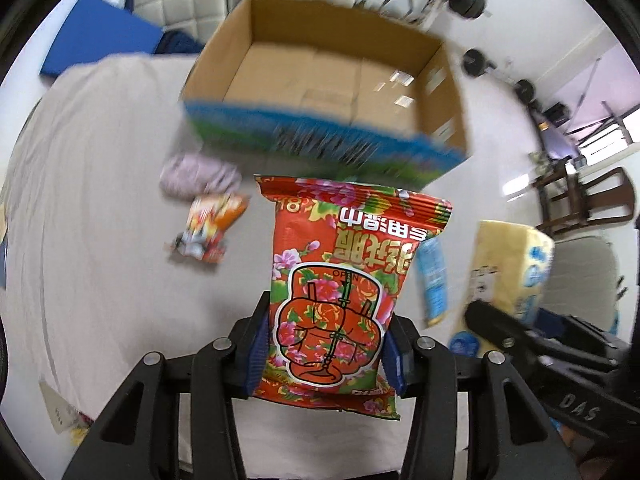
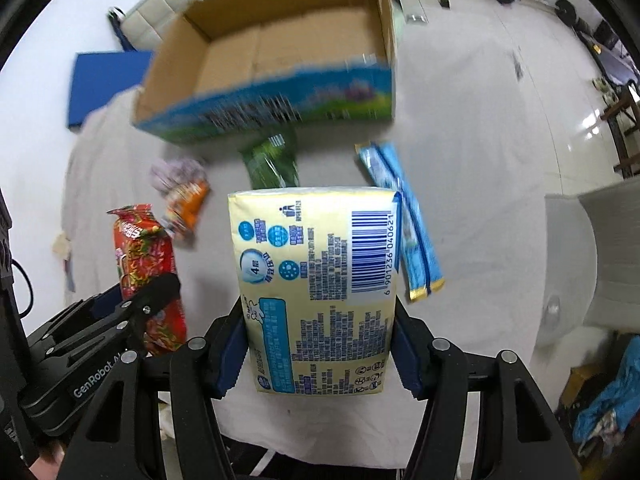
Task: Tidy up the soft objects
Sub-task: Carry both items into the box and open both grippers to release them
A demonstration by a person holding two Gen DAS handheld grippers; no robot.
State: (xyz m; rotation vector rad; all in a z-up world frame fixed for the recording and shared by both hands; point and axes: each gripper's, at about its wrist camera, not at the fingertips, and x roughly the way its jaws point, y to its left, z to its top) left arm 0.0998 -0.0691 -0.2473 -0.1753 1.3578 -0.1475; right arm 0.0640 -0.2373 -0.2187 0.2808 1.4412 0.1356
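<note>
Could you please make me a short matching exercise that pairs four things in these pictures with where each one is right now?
Things:
1. red floral snack bag
2. yellow tissue pack
3. cardboard box
4. blue and white packet

Places:
A. standing open on the sheet, nothing visible inside
B. held between the fingers of the left tool
C. lying flat on the sheet, in front of the box and to its right
D. held between the fingers of the right tool

Pairs: 1-B, 2-D, 3-A, 4-C
</note>
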